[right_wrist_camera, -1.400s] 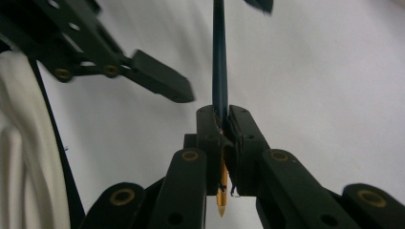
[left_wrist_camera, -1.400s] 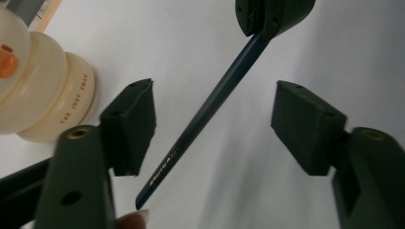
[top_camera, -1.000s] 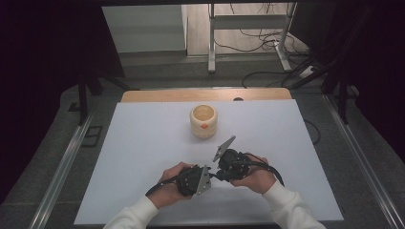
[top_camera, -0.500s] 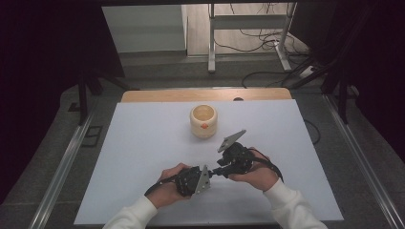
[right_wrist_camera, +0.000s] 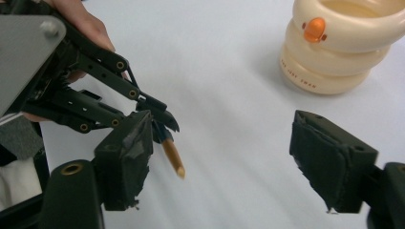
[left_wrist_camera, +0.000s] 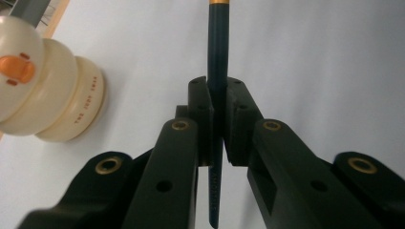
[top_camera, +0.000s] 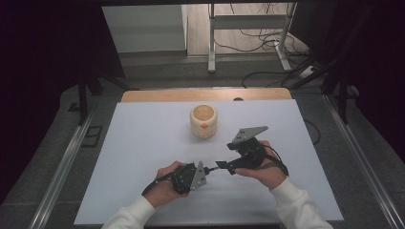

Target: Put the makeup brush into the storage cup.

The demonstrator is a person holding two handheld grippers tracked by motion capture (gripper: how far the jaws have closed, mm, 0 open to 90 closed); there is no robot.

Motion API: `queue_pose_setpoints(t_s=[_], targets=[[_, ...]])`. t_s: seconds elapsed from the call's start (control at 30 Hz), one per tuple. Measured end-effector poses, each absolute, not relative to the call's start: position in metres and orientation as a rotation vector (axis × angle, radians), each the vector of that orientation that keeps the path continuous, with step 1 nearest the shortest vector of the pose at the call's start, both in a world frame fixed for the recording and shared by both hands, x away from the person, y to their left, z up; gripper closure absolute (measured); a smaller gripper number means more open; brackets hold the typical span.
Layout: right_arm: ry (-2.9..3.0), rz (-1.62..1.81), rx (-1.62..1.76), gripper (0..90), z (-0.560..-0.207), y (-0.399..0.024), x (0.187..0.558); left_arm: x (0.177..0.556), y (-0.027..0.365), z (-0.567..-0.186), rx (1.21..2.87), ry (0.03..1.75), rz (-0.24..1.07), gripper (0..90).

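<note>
1. My left gripper (top_camera: 206,171) is clamped tight on a dark pencil (left_wrist_camera: 218,57), above the white table (top_camera: 143,143) near the middle of its near edge. In the left gripper view the pads pinch the shaft partway along, and a gold band shows near its far end.

2. My right gripper (top_camera: 223,165) has just been opening: its jaws are spread wide, with nothing between the pads, and it sits just beside the left one, tips almost meeting over the table.

3. In the right gripper view the pencil's tan, sharpened tip (right_wrist_camera: 174,160) pokes out of the left gripper's jaws towards the right gripper, beside one of its pads (right_wrist_camera: 126,160) and outside the gap.

4. The cream duck-faced cup (top_camera: 203,121), with an orange beak on its side, stands upright towards the far edge, nearer the right gripper.

5. My reading is that the next move turns on the pencil's long axis: level now, it must be tipped upright to enter the cup's mouth.

6. Small red lettering rings the cup's base (right_wrist_camera: 298,78); it is too blurred to read with confidence.
</note>
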State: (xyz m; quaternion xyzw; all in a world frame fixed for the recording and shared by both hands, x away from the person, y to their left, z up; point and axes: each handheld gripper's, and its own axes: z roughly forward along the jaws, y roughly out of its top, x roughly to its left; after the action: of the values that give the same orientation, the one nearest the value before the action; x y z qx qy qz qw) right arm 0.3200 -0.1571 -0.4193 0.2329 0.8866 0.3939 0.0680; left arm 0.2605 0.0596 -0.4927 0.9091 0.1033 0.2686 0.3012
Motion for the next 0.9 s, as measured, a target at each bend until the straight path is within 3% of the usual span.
queue_pose_setpoints(t_s=[0.4,0.9], targets=[[2.638,1.242,0.73,13.4,-0.428,-0.174,0.319,0.266,0.076,-0.486,2.366,0.361,0.673,83.7],[2.56,1.274,0.836,14.0,-0.465,-0.21,0.302,0.268,0.091,-0.482,2.325,0.412,0.664,83.6]])
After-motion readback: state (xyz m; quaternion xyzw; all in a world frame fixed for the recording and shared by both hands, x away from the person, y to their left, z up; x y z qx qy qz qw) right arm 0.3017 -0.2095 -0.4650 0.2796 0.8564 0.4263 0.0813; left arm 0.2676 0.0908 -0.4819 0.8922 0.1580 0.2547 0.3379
